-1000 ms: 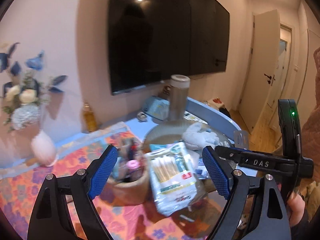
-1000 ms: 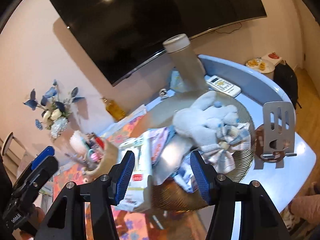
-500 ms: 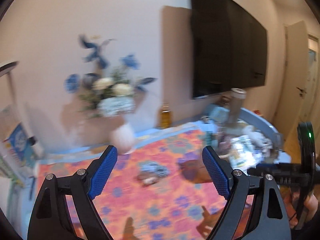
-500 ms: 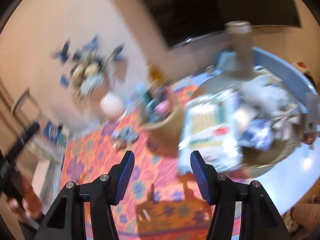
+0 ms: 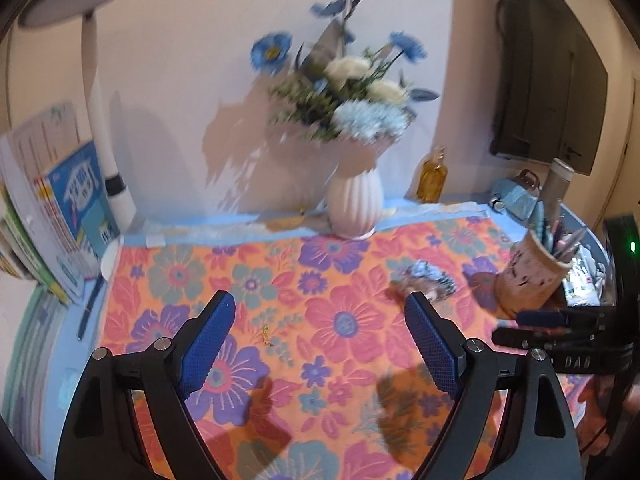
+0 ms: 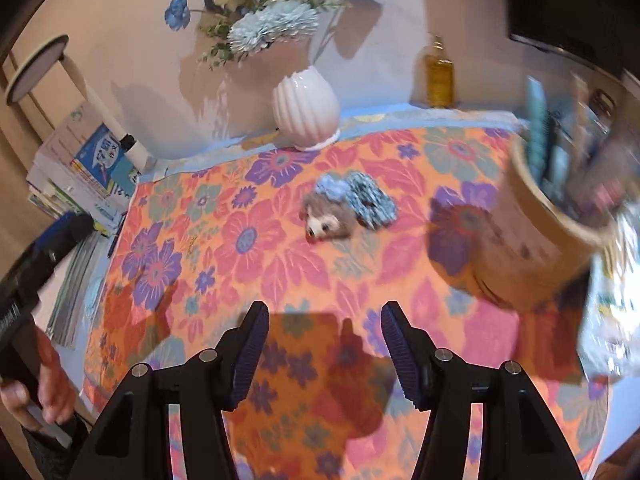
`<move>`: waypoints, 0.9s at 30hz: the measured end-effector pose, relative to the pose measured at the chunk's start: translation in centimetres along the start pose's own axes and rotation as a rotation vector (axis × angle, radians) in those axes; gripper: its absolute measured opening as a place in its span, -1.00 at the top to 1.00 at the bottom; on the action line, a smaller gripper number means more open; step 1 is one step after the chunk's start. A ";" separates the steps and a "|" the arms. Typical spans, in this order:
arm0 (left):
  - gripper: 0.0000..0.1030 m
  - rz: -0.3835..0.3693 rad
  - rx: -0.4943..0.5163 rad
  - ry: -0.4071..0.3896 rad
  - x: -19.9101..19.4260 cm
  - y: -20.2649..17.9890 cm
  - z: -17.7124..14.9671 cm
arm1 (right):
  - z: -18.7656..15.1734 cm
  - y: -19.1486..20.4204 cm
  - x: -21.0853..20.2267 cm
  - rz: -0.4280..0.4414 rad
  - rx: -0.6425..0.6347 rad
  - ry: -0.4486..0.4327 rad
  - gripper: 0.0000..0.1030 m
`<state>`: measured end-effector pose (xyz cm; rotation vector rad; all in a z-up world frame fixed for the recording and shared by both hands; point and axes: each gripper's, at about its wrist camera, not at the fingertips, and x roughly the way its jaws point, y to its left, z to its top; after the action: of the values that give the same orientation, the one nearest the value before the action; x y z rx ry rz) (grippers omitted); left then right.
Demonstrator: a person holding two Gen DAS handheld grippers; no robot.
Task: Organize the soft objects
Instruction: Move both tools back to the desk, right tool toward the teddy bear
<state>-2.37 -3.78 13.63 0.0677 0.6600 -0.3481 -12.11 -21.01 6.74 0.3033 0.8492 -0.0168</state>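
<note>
A small grey-brown plush toy lies on the floral mat, touching a blue knitted scrunchie and a light blue pompom. The same heap shows in the left wrist view, just beyond my left gripper's right fingertip. My left gripper is open and empty above the mat. My right gripper is open and empty, well short of the toy.
A white vase of flowers and an amber bottle stand at the wall. A tan holder of pens stands at the right. Books and a white lamp are at the left. The mat covers the table.
Both grippers swung left, away from the basket of packets and the plush rabbit, toward the floral mat. The toy and scrunchie heap came into view. Both stayed open.
</note>
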 end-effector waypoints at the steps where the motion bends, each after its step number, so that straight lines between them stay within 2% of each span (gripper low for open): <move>1: -0.67 -0.004 -0.004 0.009 0.5 0.3 -0.2 | 0.7 0.3 0.7 0.002 0.008 -0.001 -0.31; 2: -0.67 -0.010 -0.005 0.024 1.3 0.5 -0.5 | 1.1 0.3 1.2 0.006 0.023 -0.006 -0.45; 3: -0.67 -0.015 -0.005 0.035 1.9 0.5 -0.7 | 1.6 0.2 1.8 0.006 0.049 -0.011 -0.49; 7: -0.67 -0.017 -0.002 0.057 5.3 0.4 -2.2 | 3.7 -0.4 5.5 -0.022 0.101 0.003 -0.51; 10: -0.67 -0.027 -0.016 0.068 7.6 0.3 -3.3 | 4.7 -0.9 7.9 -0.044 0.112 -0.012 -0.51; 13: -0.67 -0.029 -0.042 0.071 9.5 0.6 -4.3 | 5.2 -1.7 9.5 -0.030 0.135 -0.053 -0.51; 15: -0.67 -0.034 -0.064 0.058 10.2 0.8 -4.9 | 5.3 -1.9 10.2 -0.012 0.131 -0.083 -0.51; 17: -0.66 -0.004 -0.074 0.076 10.9 0.8 -5.5 | 5.3 -1.6 10.4 -0.018 0.101 -0.127 -0.51; 20: -0.67 0.016 -0.043 0.016 10.0 0.3 -5.5 | 5.1 -1.3 11.2 0.010 0.073 -0.160 -0.55; 24: -0.67 0.022 -0.017 0.020 10.2 -0.2 -5.5 | 5.0 -1.6 12.5 -0.013 0.085 -0.132 -0.63; 27: -0.67 0.006 -0.044 0.027 10.4 0.4 -5.4 | 5.2 -1.5 13.0 -0.047 0.072 -0.122 -0.66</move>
<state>2.26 -5.53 3.00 0.0327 0.6941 -0.3272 0.14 -22.42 -0.10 0.3468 0.7350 -0.1089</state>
